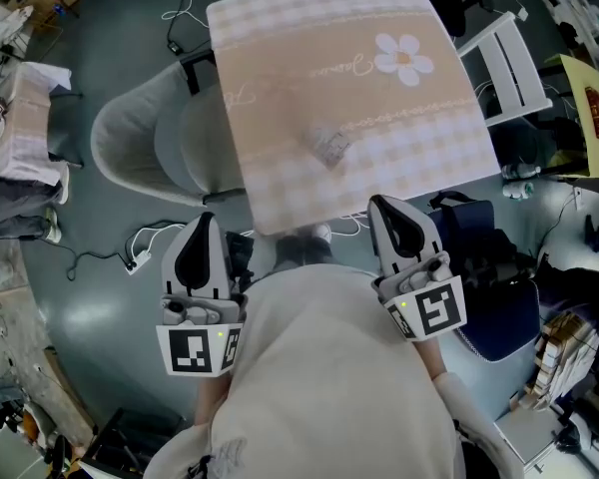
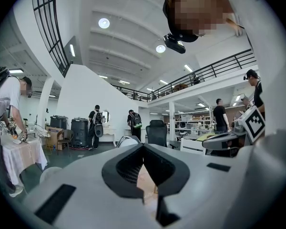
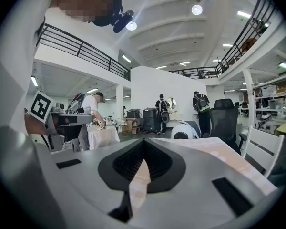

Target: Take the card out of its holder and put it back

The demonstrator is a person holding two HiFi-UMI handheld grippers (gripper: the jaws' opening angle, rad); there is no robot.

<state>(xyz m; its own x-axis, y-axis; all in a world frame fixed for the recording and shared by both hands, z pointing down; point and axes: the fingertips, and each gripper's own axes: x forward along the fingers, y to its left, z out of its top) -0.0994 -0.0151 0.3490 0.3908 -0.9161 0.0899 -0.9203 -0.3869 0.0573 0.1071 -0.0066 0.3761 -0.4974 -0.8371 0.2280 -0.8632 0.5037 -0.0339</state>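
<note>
Removal not begun: left gripper [image 1: 205, 224] and right gripper [image 1: 385, 210] are held closed, empty (short of the table [image 1: 270, 88]); card holder [image 1: 327, 146] must be reached.

A square table under a beige checked tablecloth with a white daisy print [image 1: 280, 58] stands on the grey floor [image 1: 100, 307]. A grey rounded upholstered armchair [image 1: 130, 148] sits just beside its left edge. A white slatted chair [image 1: 509, 63] stands near its right edge. A white power strip with a cable [image 1: 137, 261] lies on the floor near the armchair. In the hall beyond, a black office chair [image 2: 157, 132] and a dark cylindrical bin [image 2: 79, 132] stand well apart.
</note>
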